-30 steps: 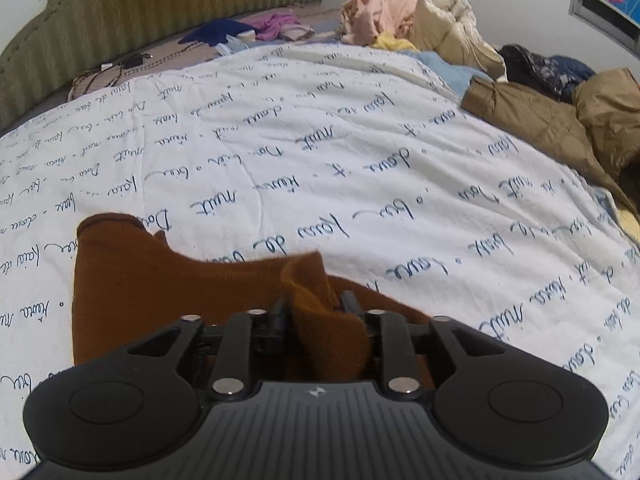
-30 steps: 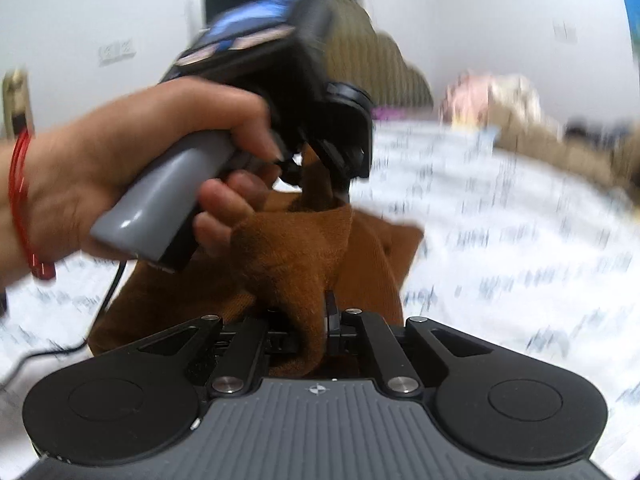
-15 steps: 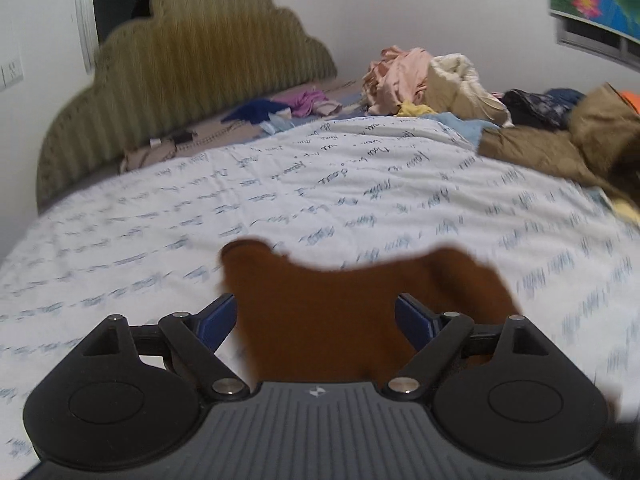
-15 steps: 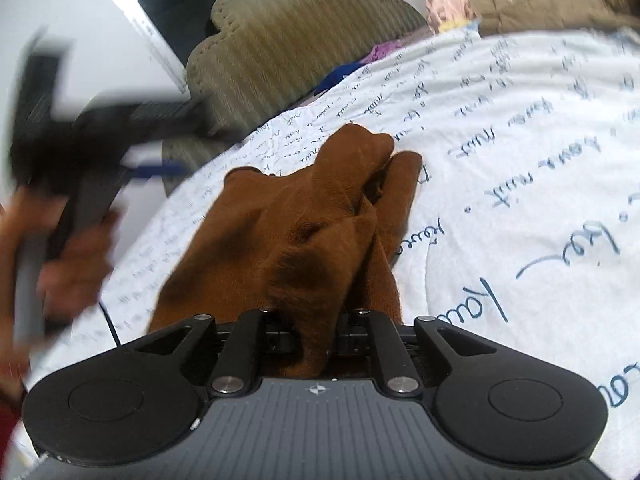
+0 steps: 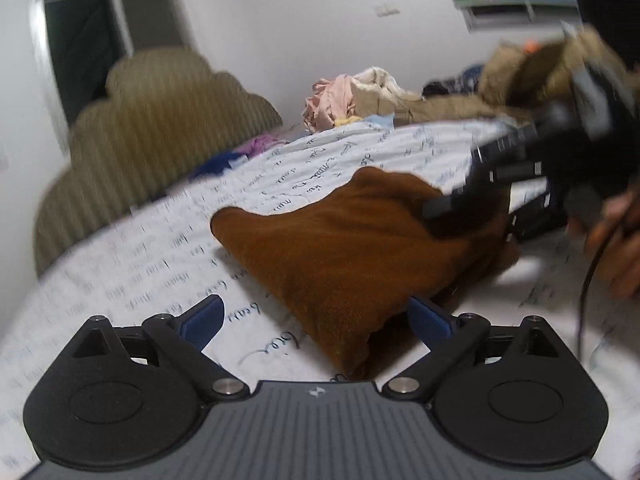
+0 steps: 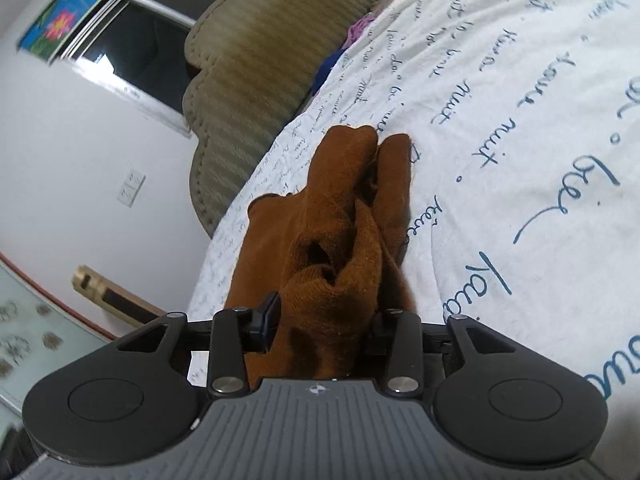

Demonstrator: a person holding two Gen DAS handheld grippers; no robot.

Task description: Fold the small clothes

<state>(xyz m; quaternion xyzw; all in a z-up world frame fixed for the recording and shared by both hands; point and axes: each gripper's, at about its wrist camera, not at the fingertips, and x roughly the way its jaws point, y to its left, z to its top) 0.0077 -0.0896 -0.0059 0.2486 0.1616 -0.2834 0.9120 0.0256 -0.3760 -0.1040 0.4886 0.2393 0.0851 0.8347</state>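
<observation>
A small rust-brown knit garment [image 5: 352, 248] lies bunched on the white bedspread [image 5: 168, 264] with blue script. My left gripper [image 5: 316, 316] is open, its blue-padded fingers either side of the garment's near corner, not gripping it. In the left wrist view my right gripper [image 5: 472, 204] sits at the garment's far right edge, blurred. In the right wrist view the garment [image 6: 344, 216] fills the gap of my right gripper [image 6: 324, 320], whose jaws stand partly apart around a bunched fold.
A padded olive headboard [image 5: 160, 128] stands behind the bed. A pile of clothes [image 5: 360, 96] and brown jackets [image 5: 520, 80] lie at the far right. A window [image 6: 132, 32] and a wall socket [image 6: 132, 192] are on the wall.
My left gripper let go of the garment and opened wide, then drew back. My right gripper's jaws have widened around the fold, and the garment has settled on the bed.
</observation>
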